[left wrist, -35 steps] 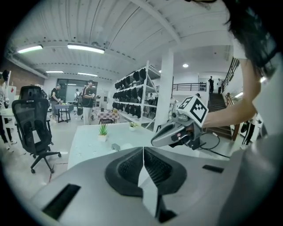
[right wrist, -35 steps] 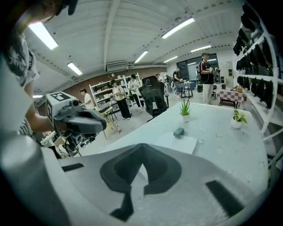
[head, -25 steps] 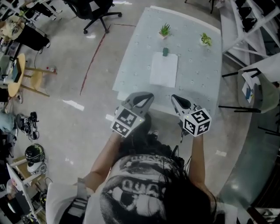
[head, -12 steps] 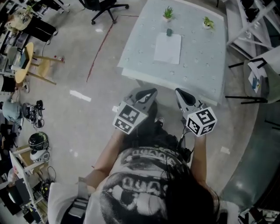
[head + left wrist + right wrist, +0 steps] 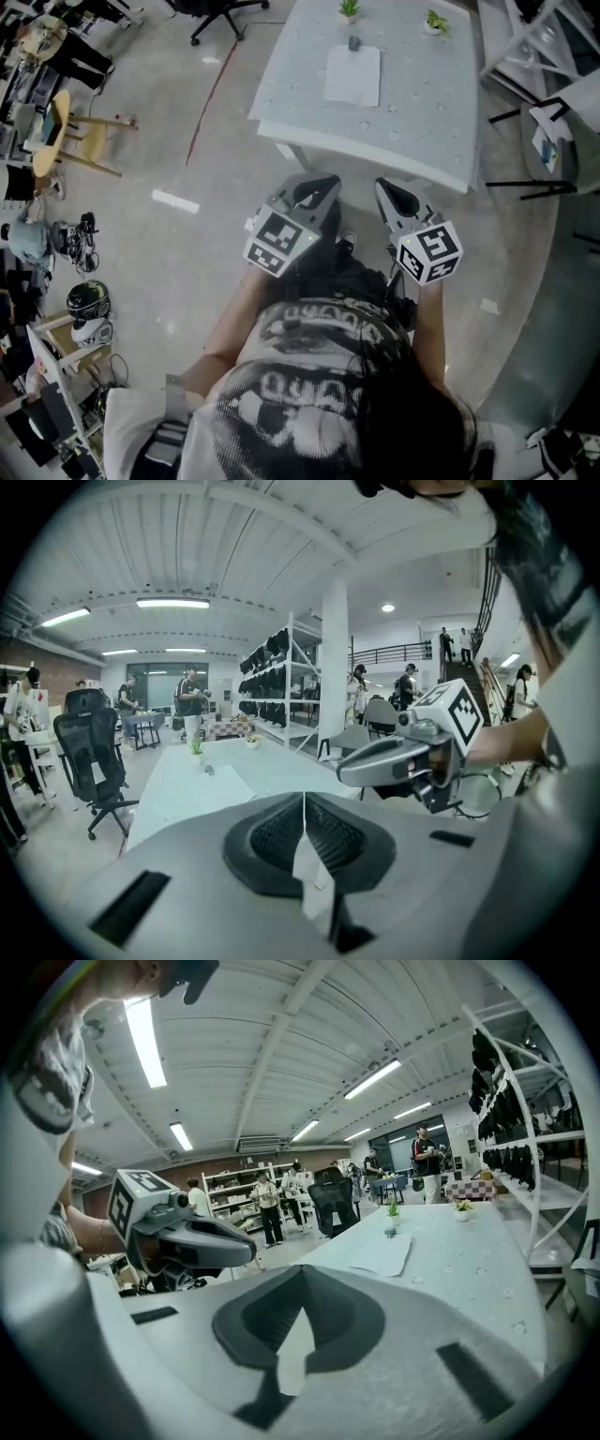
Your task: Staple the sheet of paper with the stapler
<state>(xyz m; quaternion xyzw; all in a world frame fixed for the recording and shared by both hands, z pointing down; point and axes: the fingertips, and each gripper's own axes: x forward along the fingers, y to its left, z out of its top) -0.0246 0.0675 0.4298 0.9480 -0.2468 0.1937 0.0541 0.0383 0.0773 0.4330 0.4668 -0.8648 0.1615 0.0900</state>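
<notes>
left gripper (image 5: 317, 189), right gripper (image 5: 387, 190): jaws together, empty

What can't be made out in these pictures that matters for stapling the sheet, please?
- Stapler, head view: too small to tell which way it faces, or whether it overlaps the sheet of paper.
- Potted plant beyond it, head view: cut by the top edge.
- The person's hands, head view: hidden beneath the left gripper and right gripper.

White sheet of paper (image 5: 352, 75), dark stapler (image 5: 353, 42), pale grey table (image 5: 422, 112), green plant (image 5: 349, 8)
</notes>
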